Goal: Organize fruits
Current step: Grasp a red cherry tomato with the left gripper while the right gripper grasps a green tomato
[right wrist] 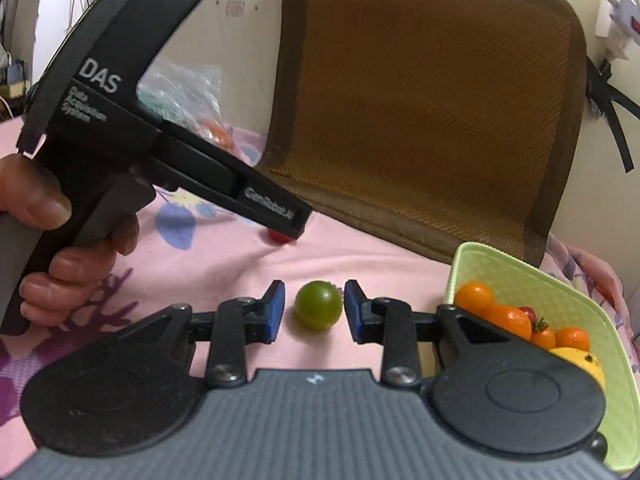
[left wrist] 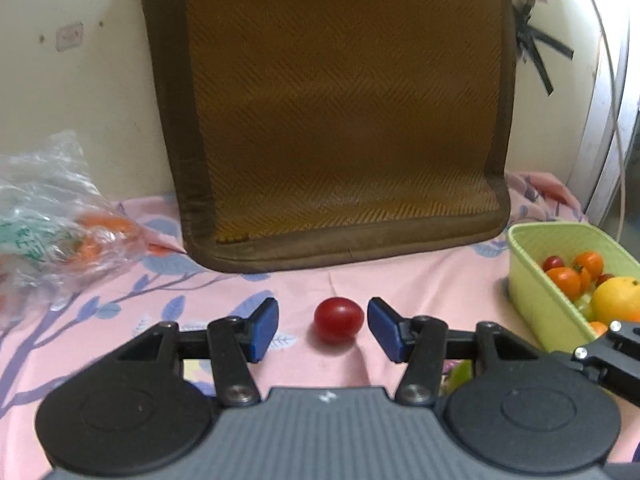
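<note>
left gripper [left wrist: 323, 327]: black linkages, blue pads, ribbed grey body | silver screws | white "DAS" lettering

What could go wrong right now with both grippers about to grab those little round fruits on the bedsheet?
1. The red cherry tomato sits nearer one pad of the open left hand-held gripper, so closing may nudge it and set it rolling on the soft pink sheet.
2. The green tomato, between the right hand-held gripper's open pads, could squash if squeezed hard.
</note>
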A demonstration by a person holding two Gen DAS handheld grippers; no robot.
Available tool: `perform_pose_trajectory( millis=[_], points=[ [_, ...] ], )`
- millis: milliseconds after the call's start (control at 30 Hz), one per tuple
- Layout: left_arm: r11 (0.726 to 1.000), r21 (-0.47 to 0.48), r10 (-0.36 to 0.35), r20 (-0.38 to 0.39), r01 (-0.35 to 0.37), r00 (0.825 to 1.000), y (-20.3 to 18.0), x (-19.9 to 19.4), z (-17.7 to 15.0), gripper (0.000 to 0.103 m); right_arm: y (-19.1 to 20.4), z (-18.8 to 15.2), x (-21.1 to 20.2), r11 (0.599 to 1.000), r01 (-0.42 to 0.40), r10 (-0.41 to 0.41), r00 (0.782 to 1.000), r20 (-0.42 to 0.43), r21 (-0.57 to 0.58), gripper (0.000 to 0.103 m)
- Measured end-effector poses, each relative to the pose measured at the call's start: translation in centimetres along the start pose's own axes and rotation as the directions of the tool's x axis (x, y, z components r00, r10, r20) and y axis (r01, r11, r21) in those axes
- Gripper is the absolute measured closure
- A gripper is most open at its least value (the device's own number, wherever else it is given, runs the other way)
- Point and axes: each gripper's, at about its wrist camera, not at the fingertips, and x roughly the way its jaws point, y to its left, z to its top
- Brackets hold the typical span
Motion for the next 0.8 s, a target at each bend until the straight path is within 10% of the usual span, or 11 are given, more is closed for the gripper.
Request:
perform_pose_trajectory(
  millis=[300,800],
  points=[
    [1.000,0.031,-0.004,-0.029,0.005,1.000,-1.2,1.2,-0.6,0.073,1.5,-0.4,0.7,0.992,0.060,-0.064,0.997,-0.038,-0.114,0.074],
    [0.998,-0.055,0.044,-0.006,-0.044,0.999,-3.0,-9.6,-6.4,0.073,-1.4,-6.2,-11.1,0.949,-0.149,0.134,0.988,0.073,0.278,0.073]
  ],
)
